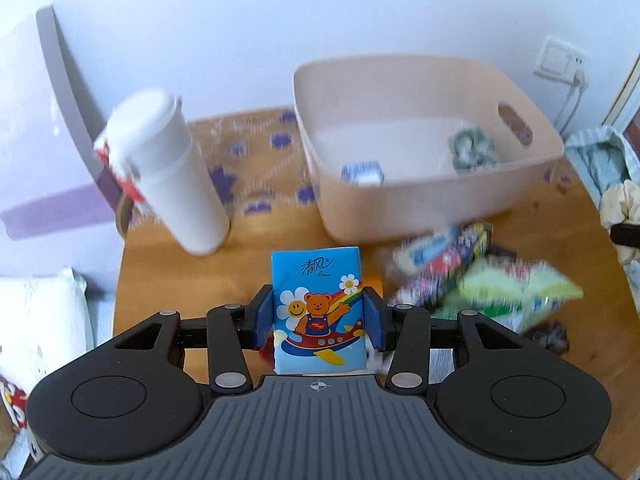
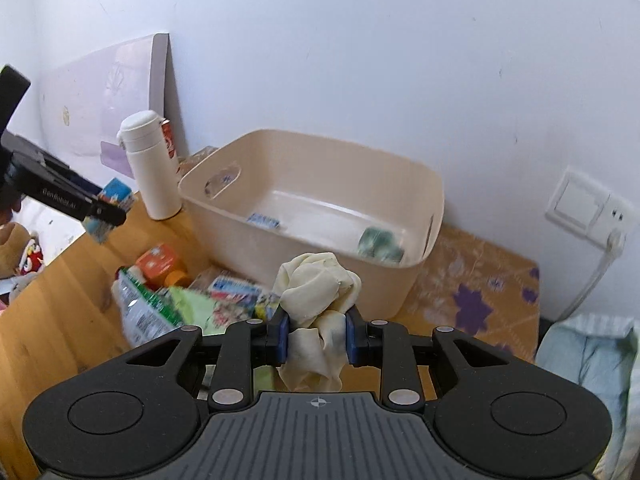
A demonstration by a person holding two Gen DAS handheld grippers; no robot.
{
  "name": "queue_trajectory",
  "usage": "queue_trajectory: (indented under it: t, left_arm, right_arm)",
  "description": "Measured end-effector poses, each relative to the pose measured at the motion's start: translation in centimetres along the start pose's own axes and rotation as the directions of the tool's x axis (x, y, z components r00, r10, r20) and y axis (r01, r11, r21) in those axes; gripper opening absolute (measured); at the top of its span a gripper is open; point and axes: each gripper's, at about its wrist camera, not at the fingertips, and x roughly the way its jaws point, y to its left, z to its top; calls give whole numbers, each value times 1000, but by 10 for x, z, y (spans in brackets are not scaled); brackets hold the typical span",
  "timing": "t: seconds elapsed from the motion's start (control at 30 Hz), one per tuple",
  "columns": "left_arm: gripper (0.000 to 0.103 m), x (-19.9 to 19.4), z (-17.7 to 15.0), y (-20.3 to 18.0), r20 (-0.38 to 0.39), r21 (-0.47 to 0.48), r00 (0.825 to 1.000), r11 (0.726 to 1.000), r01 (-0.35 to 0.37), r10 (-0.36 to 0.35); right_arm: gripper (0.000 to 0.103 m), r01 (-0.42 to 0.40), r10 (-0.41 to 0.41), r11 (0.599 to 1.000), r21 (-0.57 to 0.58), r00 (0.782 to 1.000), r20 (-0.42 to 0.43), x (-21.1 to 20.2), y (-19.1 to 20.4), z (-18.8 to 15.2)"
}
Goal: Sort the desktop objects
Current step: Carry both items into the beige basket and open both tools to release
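Two hand-held grippers were up over the wooden surface (image 1: 156,280), each loaded. The left hand-held gripper (image 1: 319,318) pinched one flat, rectangular tissue pack (image 1: 318,300), glossy blue with a cartoon bear in a plane, held upright between the blue pads (image 1: 264,316). The right hand-held gripper (image 2: 317,338) was nearly closed, squeezing one crumpled, soft cream cloth (image 2: 316,292) that bulged above and hung below the jaws. One bin (image 2: 416,280) stood against the wall, smooth beige plastic, rounded corners, an oval handle slot in each end; inside lay two things, a small blue-and-white packet (image 2: 263,220) and a ruffled green scrunchie (image 2: 378,242). One white cylindrical bottle (image 2: 150,164) stood upright just left of the bin, with a red can (image 2: 169,138) behind it. In front of the bin sat a blurred heap of crinkly packets (image 2: 160,308), number hard to tell, plus one orange box (image 2: 158,262). One floral mat (image 2: 472,280) lay under the bin.
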Motion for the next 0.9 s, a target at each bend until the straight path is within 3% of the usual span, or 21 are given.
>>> queue_trajectory:
  t: [0.13,0.27,0.47,0.9]
  left_arm:
    - [47,-4,23,-3,42,21,999,1000,-4,3]
    - [47,-1,42,-13,94,66,995,996,-51,45]
    - [47,13,72,-27,114,109,993,993,-53,40]
    - [47,70,119,-56,84,146,995,987,-63,51]
  right_arm:
    - [27,11,-12,1000,25,999,35,1,-11,15]
    - [35,42,-43,999,16,997,65,8,-17,30]
    - [37,79,-78,997,-7,996,52,36,-25,53]
    - [41,107,-106,994,26,994,-30,116,-36,84]
